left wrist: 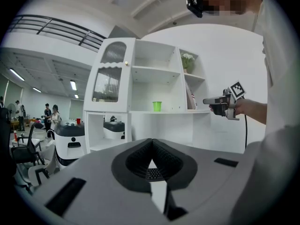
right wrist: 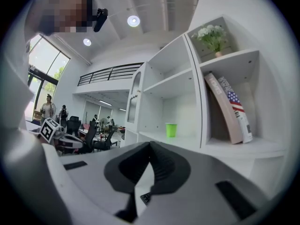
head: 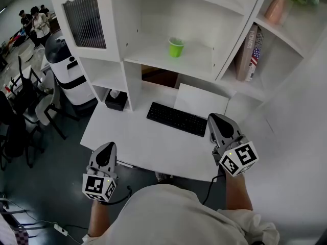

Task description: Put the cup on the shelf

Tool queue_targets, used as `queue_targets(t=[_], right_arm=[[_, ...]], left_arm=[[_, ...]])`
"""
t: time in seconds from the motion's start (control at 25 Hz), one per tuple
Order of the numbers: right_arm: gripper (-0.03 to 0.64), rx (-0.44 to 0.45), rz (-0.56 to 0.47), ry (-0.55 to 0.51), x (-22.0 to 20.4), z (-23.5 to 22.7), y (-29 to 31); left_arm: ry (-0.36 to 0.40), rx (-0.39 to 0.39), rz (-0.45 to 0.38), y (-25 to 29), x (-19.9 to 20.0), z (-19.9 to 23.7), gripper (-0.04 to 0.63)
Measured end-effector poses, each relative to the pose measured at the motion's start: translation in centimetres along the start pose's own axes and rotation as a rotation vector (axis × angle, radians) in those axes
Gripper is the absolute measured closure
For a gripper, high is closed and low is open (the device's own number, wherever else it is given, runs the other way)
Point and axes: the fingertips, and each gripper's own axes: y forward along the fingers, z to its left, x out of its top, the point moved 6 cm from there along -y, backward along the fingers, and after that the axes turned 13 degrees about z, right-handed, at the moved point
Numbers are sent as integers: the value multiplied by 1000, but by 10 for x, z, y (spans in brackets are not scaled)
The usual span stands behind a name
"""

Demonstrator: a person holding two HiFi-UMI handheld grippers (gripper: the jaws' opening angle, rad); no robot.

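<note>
A small green cup (head: 176, 47) stands upright on the white shelf (head: 153, 55) above the desk, with nothing holding it. The same cup (left wrist: 157, 106) shows far ahead in the left gripper view, and it (right wrist: 171, 130) appears again in the right gripper view. My left gripper (head: 107, 146) hovers over the desk's near left edge, its jaws together and empty. Over the near right part of the desk my right gripper (head: 213, 117) is shut on nothing, well short of the cup. Both point towards the shelf unit.
A black keyboard (head: 177, 119) and a white sheet (head: 202, 102) lie on the white desk (head: 127, 137). Books (head: 250, 52) lean in the right compartment below a pink vase (head: 276, 9). A black box (head: 116, 100) sits at the desk's left. Chairs (head: 20, 101) and an appliance (head: 66, 70) stand left.
</note>
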Motion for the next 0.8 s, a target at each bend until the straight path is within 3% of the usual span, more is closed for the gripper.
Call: queue_targets(t=[0.8], right_arm=[[612,42,14,15,-17,13,-17]], left_arm=[[16,-24,-2,-1,1,-21,595]])
